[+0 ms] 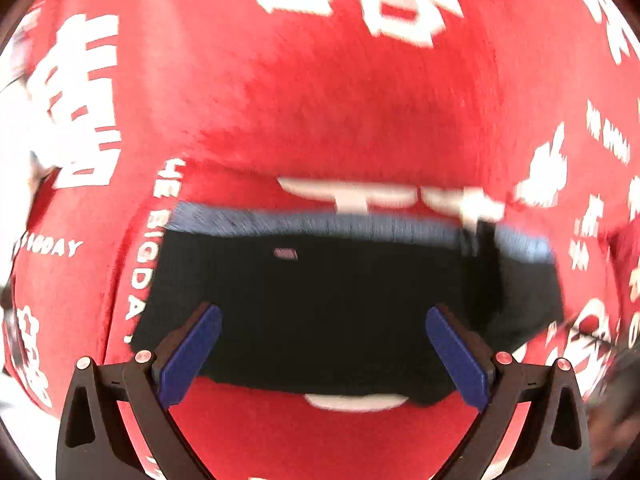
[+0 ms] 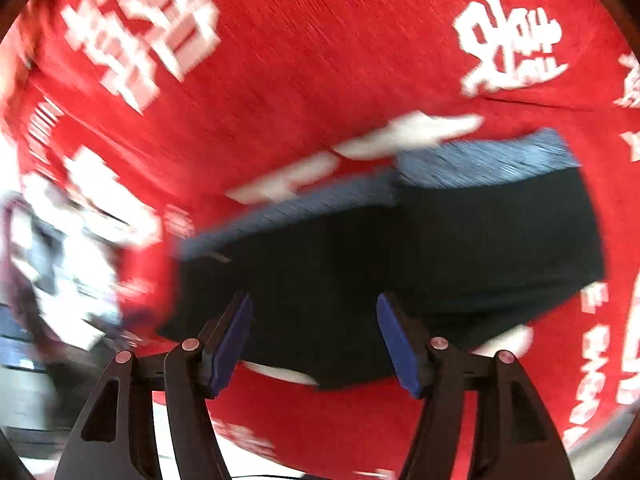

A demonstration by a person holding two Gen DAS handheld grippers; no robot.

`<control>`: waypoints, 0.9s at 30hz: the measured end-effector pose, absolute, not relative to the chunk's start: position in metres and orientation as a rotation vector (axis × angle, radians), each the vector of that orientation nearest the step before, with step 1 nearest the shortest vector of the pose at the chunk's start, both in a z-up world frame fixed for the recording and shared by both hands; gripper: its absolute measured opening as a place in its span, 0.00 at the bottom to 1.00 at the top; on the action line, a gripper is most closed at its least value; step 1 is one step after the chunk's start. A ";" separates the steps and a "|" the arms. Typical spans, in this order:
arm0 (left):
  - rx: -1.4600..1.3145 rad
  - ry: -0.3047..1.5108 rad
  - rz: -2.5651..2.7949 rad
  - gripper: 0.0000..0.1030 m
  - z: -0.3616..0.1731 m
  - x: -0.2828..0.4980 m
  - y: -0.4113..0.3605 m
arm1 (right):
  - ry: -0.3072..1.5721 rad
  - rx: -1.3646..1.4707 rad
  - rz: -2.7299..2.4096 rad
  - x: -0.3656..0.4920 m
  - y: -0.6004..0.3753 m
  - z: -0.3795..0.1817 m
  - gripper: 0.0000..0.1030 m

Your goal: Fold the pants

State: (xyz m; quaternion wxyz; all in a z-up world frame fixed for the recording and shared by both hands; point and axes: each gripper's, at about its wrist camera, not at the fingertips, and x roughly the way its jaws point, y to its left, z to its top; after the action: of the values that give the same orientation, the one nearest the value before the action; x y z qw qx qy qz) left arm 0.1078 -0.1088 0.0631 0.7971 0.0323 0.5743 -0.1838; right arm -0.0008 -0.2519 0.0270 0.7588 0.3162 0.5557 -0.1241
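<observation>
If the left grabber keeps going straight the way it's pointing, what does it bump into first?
Most likely the black pants. The left gripper is open, and the dark fabric fills the gap between its blue pads, lying on the red cloth. The picture is blurry, so how far away they are is unclear.

pants [image 1: 340, 300] on cloth [image 1: 320, 100] | waistband [image 1: 320, 224] at far edge
</observation>
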 end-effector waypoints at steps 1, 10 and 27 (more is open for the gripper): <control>0.038 1.208 -0.376 1.00 0.072 0.107 -0.110 | 1.270 0.628 -0.328 -0.001 -0.246 0.017 0.71; -0.179 1.142 -0.404 1.00 0.103 0.068 -0.186 | 1.382 0.548 -0.388 0.005 -0.200 -0.021 0.76; 0.108 1.119 -0.390 1.00 0.097 0.050 -0.237 | 1.381 0.658 -0.397 -0.018 -0.231 -0.030 0.78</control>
State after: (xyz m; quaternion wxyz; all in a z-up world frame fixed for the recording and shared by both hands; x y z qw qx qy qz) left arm 0.0502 -0.2369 0.0972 0.8282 0.0507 0.5270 -0.1835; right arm -0.0178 -0.2308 -0.0296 0.7038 0.2958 0.6208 -0.1785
